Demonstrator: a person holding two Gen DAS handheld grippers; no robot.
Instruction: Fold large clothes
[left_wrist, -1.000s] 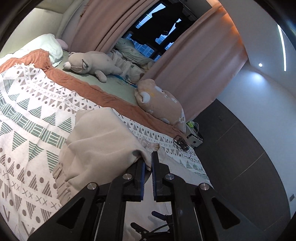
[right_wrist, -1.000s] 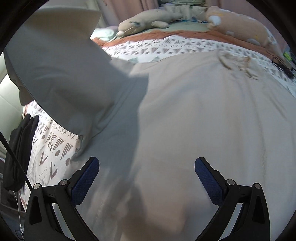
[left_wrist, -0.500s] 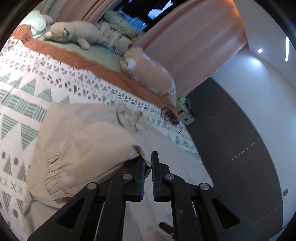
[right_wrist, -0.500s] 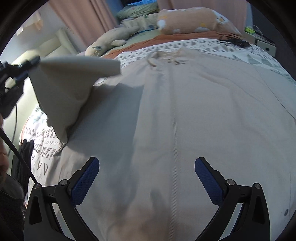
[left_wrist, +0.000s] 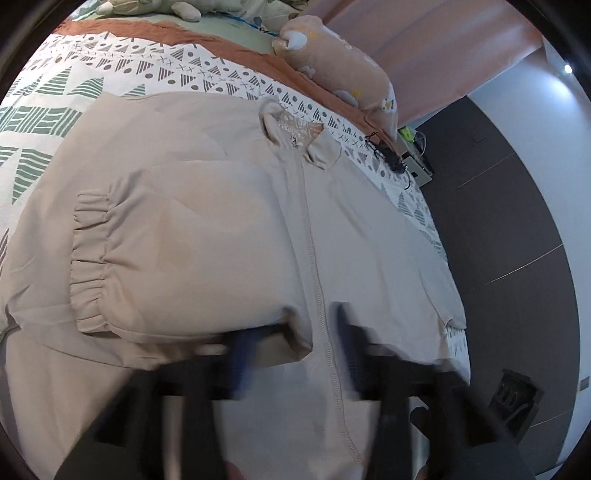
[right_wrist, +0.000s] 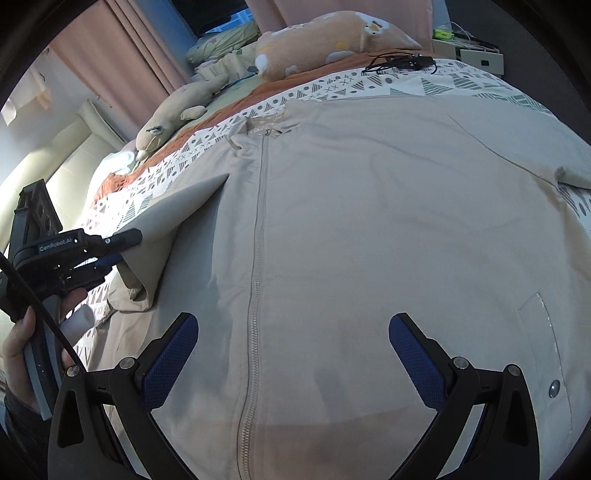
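Beige jacket (right_wrist: 369, 240) lay zipped, front up, on the patterned bed (left_wrist: 55, 96). One sleeve (left_wrist: 177, 251) folded across its chest. Left hand-held gripper (left_wrist: 295, 354) had just been opening, blurred, sleeve edge between the jaws. Right hand-held gripper (right_wrist: 291, 354) spread wide, empty, above the hem.

Bed (left_wrist: 110, 74) covered with a white spread printed in grey and green triangles; a rust-coloured band (left_wrist: 207, 40) runs along its far edge. Plush toys lie beyond it: a tan one (right_wrist: 325, 40) near the curtain and a grey one (right_wrist: 173, 110) further left. Pink curtains (left_wrist: 436, 48) hang behind; a strip of window (right_wrist: 229, 18) shows between them. Dark panelled wall (left_wrist: 517, 229) at right, white wall above with a recessed spotlight (left_wrist: 568, 68). Cream padded headboard (right_wrist: 74, 158) at left.
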